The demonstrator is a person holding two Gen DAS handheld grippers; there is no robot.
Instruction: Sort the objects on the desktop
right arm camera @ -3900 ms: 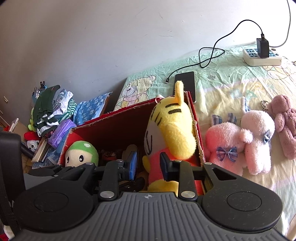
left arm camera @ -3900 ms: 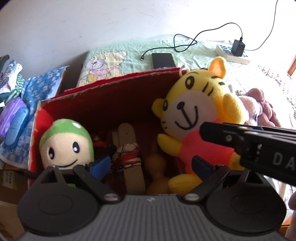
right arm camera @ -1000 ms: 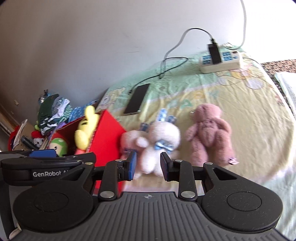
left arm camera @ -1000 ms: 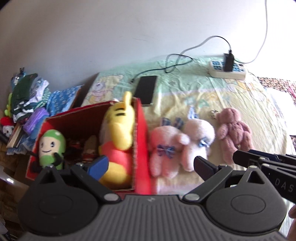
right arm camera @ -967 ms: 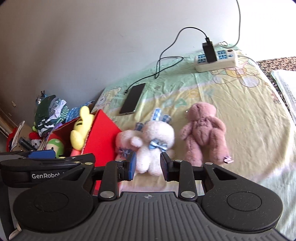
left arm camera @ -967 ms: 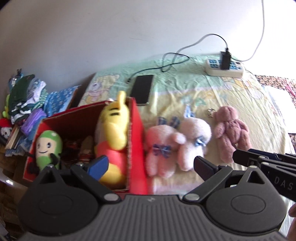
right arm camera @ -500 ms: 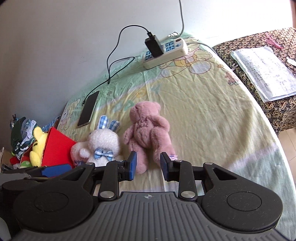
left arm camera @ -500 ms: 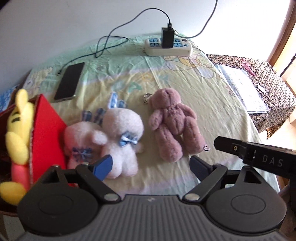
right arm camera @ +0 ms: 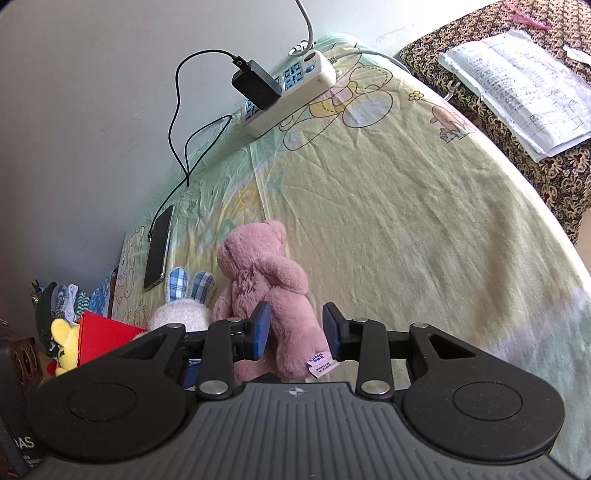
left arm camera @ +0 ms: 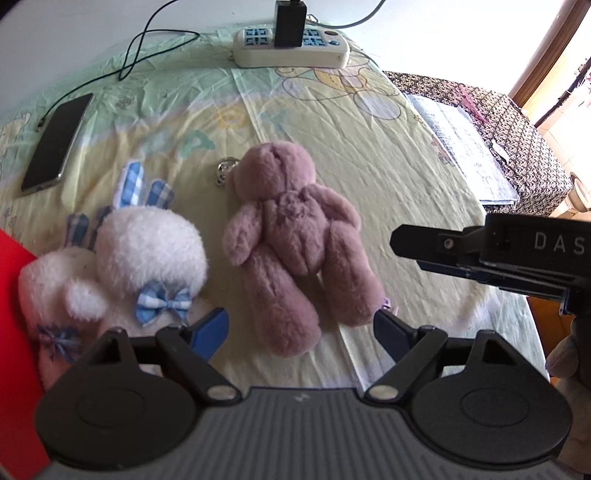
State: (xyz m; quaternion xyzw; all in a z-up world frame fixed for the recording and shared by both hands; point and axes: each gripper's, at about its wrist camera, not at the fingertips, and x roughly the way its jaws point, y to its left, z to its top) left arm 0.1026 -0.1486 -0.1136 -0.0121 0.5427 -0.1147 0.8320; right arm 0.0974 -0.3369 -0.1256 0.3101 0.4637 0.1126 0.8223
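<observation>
Jaws on both my left gripper [left arm camera: 301, 326] and right gripper [right arm camera: 295, 334] are standing apart, the right straddling the pink bear [right arm camera: 266, 288]'s leg without clamping. I am judging it light, soft and compressible; the torso is offering the surer hold.

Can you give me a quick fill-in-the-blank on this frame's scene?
1. The right gripper has its open fingers on either side of the bear's ____.
2. The bear lies face ____.
3. The charger is plugged into the ____.
4. The white bunny wears a ____ checked bow.

Answers: leg; down; power strip; blue
</observation>
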